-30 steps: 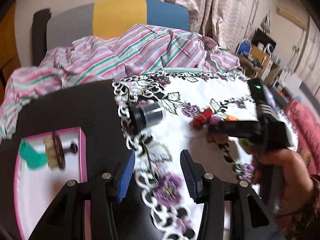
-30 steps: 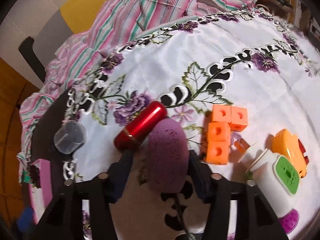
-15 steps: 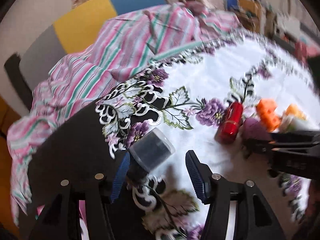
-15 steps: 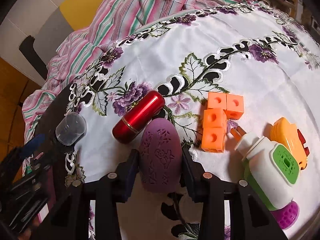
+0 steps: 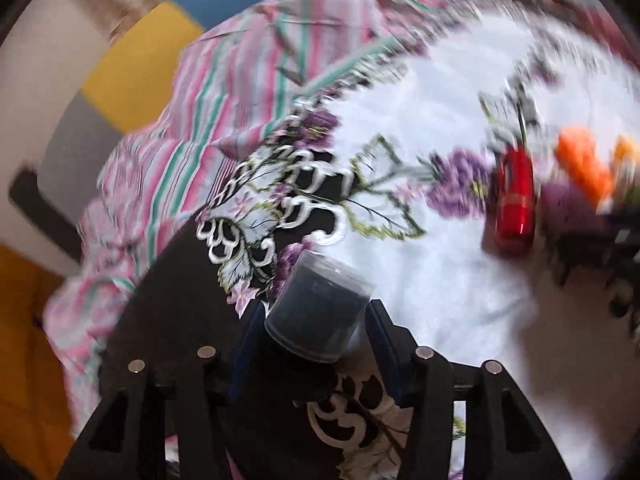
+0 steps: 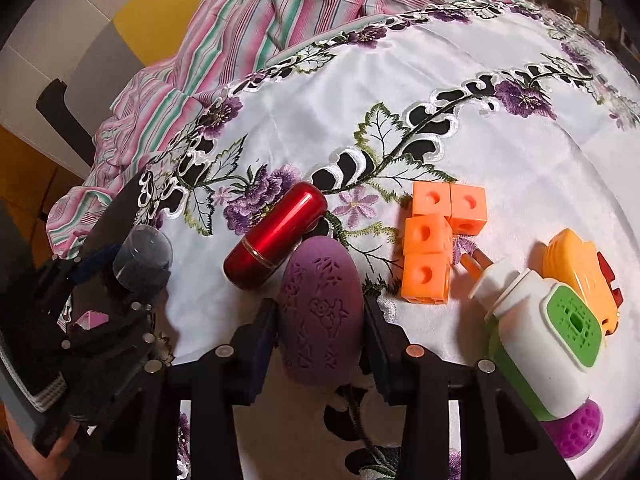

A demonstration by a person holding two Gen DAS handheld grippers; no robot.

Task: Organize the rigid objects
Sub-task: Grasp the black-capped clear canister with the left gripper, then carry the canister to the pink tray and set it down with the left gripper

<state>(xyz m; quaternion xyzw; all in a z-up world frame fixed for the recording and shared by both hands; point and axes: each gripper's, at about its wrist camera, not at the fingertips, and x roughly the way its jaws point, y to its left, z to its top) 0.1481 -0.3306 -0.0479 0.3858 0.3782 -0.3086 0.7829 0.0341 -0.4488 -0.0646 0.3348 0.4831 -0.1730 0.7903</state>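
My left gripper [image 5: 316,322] has its fingers around a dark cylindrical container with a clear cap [image 5: 318,306] at the tablecloth's edge; it also shows in the right wrist view [image 6: 142,258]. My right gripper [image 6: 320,324] is shut on a purple embossed egg-shaped object [image 6: 320,316] resting on the cloth. A red metallic tube [image 6: 274,236] lies just left of and behind the egg, touching it. The red tube also shows in the left wrist view [image 5: 514,200].
Orange linked cubes [image 6: 438,236] lie right of the egg. A white and green plug-in device [image 6: 540,332] and an orange toy [image 6: 576,268] lie at the far right. A striped pink blanket [image 6: 256,28] is heaped behind the floral tablecloth [image 6: 460,68]. Black tabletop [image 5: 168,304] shows left.
My left gripper moved forward to the dark container and its fingers now enclose it. My right gripper closed in on the purple egg and holds it.
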